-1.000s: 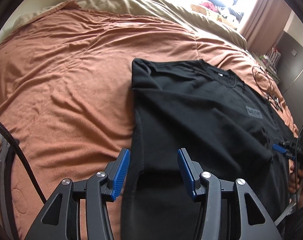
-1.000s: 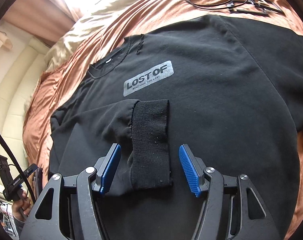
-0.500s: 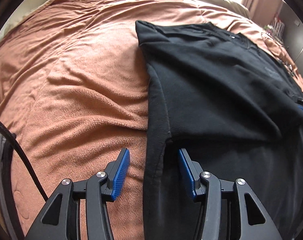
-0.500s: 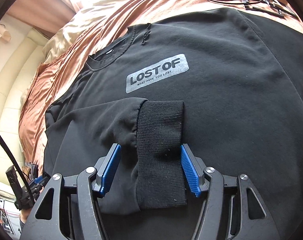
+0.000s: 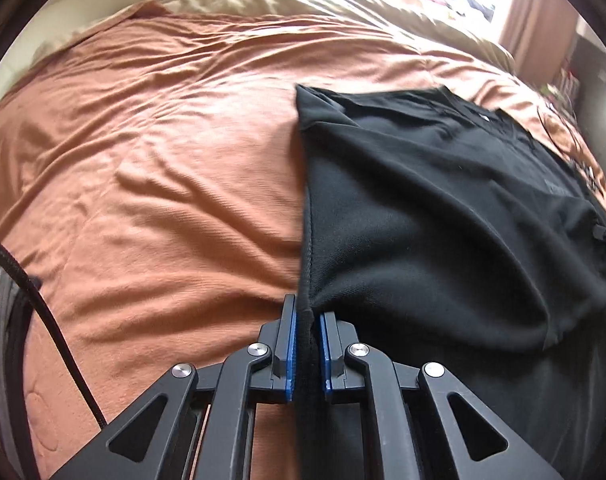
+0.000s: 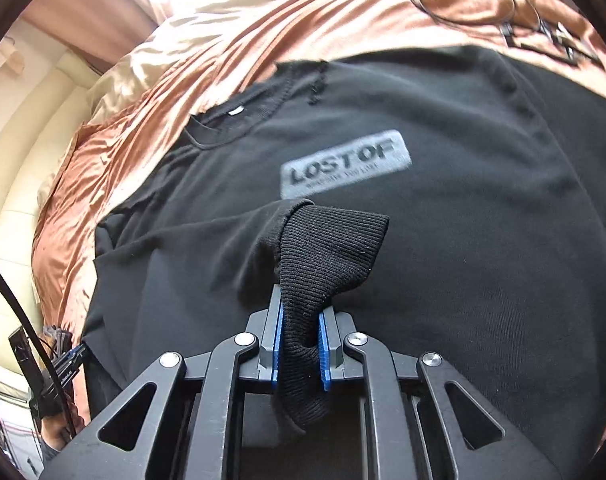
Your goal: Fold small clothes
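Both pairs of jaws have just been closing, each with black cloth between them where a moment ago they stood wide over it. I am now pinching the ribbed cuff [image 6: 327, 256] in my right gripper [image 6: 300, 344], the knit bunching up ahead of the blue pads, and I am clamping the side seam [image 5: 307, 240] of the sweatshirt [image 5: 443, 220] in my left gripper [image 5: 306, 350], where the folded-in sleeve meets the body.

Just beyond the right gripper the sleeve is lying across the chest, below the grey logo patch [image 6: 345, 166]; the sweatshirt itself is spreading out ahead of both grippers over the orange bedspread [image 5: 163, 160].

My worry is the left pinch: I cannot tell how many layers it is holding, so lifting may be peeling only the top layer and leaving the back on the bed. The cuff is gripped near its edge and, I judge, could be slipping free under a pull. If I am moving the two hands unevenly, the sleeve will be twisting and the fold going crooked. Beyond the far shoulder a looped cable [image 6: 463, 0] is lying close enough to snag a dragged hem.
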Demonstrator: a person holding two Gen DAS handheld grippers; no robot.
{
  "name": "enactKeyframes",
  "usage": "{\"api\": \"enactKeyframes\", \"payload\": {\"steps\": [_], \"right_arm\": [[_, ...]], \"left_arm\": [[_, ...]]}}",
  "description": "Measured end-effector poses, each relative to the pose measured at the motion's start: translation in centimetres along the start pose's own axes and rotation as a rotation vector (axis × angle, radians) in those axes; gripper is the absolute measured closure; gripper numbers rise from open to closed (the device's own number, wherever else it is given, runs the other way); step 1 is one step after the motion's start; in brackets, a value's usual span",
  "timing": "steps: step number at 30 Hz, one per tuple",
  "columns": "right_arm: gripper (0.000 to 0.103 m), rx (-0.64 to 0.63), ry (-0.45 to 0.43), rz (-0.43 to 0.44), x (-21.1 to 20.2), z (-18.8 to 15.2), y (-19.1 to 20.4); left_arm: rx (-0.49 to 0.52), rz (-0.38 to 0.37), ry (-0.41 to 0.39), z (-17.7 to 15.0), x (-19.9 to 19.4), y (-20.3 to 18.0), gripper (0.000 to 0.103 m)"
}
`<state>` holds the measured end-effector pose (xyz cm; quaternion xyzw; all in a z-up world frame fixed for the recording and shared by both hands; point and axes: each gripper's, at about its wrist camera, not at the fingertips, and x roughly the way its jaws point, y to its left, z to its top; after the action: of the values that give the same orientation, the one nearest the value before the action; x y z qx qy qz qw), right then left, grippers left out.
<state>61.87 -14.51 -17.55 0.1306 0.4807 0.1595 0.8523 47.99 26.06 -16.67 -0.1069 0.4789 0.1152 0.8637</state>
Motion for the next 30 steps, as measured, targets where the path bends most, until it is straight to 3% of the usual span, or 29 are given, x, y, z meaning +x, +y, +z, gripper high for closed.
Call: {"api": "enactKeyframes", "payload": {"steps": [10, 15, 19, 23, 25, 27, 30], "right_arm": [[0.093, -0.071, -0.061, -0.030, -1.9, 0.4, 2.3], [0.094, -0.017, -0.136, -0.116, -4.0, 0.0, -0.1], [0.094, 0.055, -0.084, -0.127, -2.4, -1.4, -2.9], [0.086, 0.073, -0.009, -0.128, -0.7, -2.6, -4.0], [0.078, 0.068, -0.016, -0.120, -1.2, -2.8, -4.2], [0.060, 0.072, -0.033, -0.111, -1.9, -3.0, -4.7], [0.059, 0.093, -0.049, -0.096, -2.7, -2.9, -5.7]], "left_arm": [[-0.058, -0.061, 0.028, -0.4, 0.6, 1.2, 0.092], [-0.042, -0.058, 0.040, -0.6, 0.9, 1.1, 0.090], [-0.035, -0.041, 0.053, -0.4, 1.0, 0.8, 0.087], [-0.025, -0.026, 0.060, -0.5, 0.3, 0.6, 0.081], [-0.012, -0.026, 0.056, -0.8, -0.5, 0.6, 0.080], [0.000, -0.030, 0.053, -1.1, -1.4, 0.7, 0.080], [0.002, -0.061, 0.033, -1.2, -2.9, 0.9, 0.080]]}}
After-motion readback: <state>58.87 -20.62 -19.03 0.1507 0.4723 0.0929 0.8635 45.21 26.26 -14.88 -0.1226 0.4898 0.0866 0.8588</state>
